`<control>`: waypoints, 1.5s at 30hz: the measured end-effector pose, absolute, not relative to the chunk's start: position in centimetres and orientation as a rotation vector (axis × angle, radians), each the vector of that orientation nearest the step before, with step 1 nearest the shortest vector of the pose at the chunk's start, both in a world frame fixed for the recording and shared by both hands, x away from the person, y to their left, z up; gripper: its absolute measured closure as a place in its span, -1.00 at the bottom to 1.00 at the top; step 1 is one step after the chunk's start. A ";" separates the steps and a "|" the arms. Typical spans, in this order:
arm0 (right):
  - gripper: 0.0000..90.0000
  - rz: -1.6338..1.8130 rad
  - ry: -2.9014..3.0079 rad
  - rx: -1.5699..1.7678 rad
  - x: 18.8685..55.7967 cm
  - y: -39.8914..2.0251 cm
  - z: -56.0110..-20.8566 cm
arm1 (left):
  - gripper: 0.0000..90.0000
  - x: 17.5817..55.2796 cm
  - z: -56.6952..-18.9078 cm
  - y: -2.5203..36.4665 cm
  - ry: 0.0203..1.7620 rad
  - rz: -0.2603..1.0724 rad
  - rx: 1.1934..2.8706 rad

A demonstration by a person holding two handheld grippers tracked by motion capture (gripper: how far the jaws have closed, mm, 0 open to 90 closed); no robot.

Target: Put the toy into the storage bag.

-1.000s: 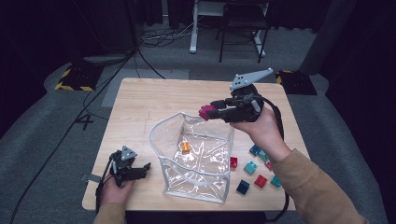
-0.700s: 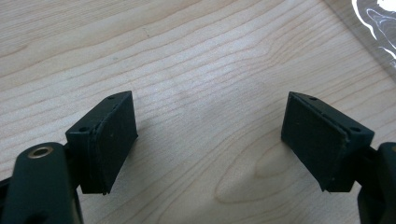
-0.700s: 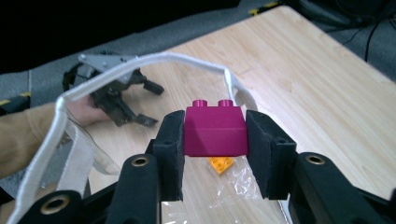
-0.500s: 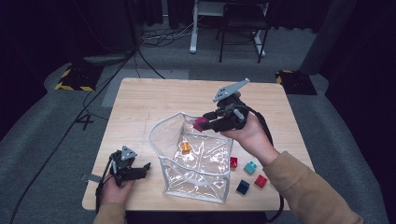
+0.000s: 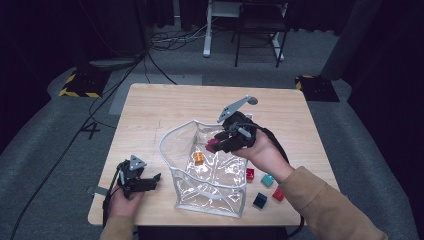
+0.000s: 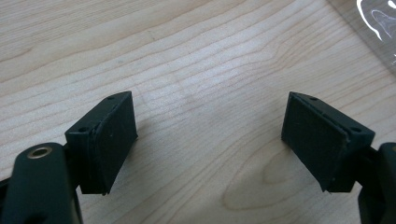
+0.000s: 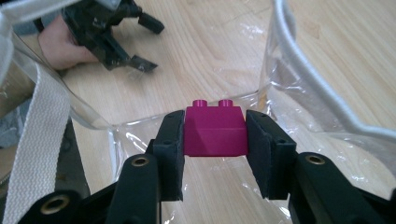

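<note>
The right tongs (image 7: 215, 140) squeeze a pink block (image 7: 215, 130) just inside the clear bag (image 5: 210, 185). Go low, then let go gently near the orange block (image 5: 198, 158). The left tongs (image 6: 210, 144) rest wide and hold nothing.

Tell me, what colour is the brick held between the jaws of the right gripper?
The brick is magenta, clearest in the right gripper view.
</note>
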State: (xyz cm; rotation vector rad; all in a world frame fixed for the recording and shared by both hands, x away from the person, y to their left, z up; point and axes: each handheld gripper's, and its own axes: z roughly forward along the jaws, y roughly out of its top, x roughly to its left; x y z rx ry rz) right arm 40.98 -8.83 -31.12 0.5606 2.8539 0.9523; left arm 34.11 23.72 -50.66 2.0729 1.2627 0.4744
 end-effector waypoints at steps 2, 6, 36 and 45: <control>0.32 0.934 2.860 0.559 40.9 -8.7 -31.4 | -0.60 34.1 -50.7 23.7 1.263 0.473 2.074; 0.32 0.912 2.905 0.582 40.9 -8.4 -31.8 | -0.60 34.1 -50.7 23.7 1.262 0.475 2.075; -0.03 1.200 2.726 0.727 41.1 -15.6 -28.6 | -0.60 34.1 -50.6 23.7 1.264 0.476 2.077; -0.09 1.215 2.594 0.857 41.8 -20.3 -28.3 | -0.60 34.1 -50.6 23.7 1.263 0.476 2.077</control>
